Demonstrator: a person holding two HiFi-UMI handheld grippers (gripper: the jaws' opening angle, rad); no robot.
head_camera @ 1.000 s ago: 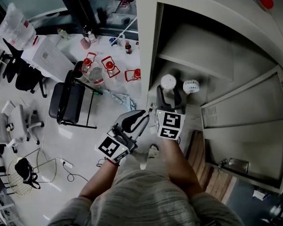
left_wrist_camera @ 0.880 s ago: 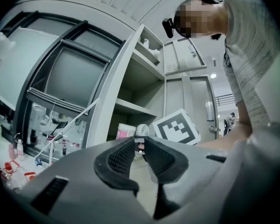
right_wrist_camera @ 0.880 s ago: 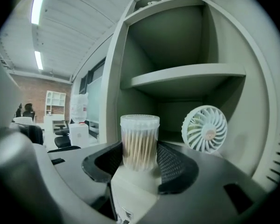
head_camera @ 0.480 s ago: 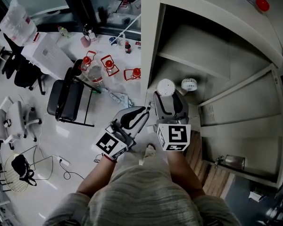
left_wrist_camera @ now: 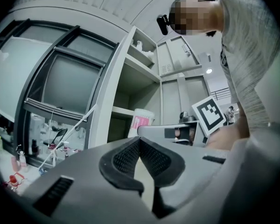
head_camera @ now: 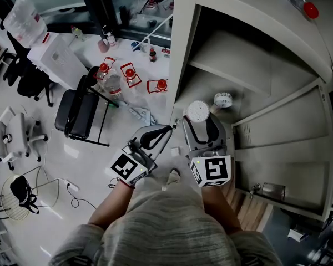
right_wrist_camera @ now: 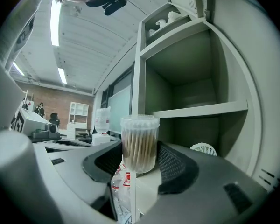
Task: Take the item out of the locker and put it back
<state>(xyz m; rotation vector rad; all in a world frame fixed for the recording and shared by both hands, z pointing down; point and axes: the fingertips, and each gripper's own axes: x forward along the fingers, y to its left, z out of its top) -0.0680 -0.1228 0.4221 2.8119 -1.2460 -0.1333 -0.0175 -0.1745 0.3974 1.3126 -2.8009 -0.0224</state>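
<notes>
A clear round jar of cotton swabs with a white lid (head_camera: 197, 110) (right_wrist_camera: 140, 143) stands upright between the jaws of my right gripper (head_camera: 200, 122) (right_wrist_camera: 139, 161), which is shut on it. The jar is at the front edge of the open grey locker (head_camera: 255, 65), at its lower compartment. A small white fan-like item (head_camera: 222, 99) (right_wrist_camera: 203, 148) stays inside that compartment. To the left, outside the locker, my left gripper (head_camera: 155, 138) (left_wrist_camera: 140, 142) is shut with nothing in it. The left gripper view shows the jar (left_wrist_camera: 142, 122) and the right gripper's marker cube (left_wrist_camera: 208, 117).
The locker's door (head_camera: 283, 143) stands open at the right, with a shelf (head_camera: 238, 76) above the lower compartment. A black chair (head_camera: 77, 112), red-capped bottles (head_camera: 127, 75) and a white table (head_camera: 55, 60) are at the left. Wooden slats (head_camera: 250, 209) lie by the locker's foot.
My right gripper has drawn back toward the person with the jar in it, out from the locker's compartment. The left gripper has hardly moved.
</notes>
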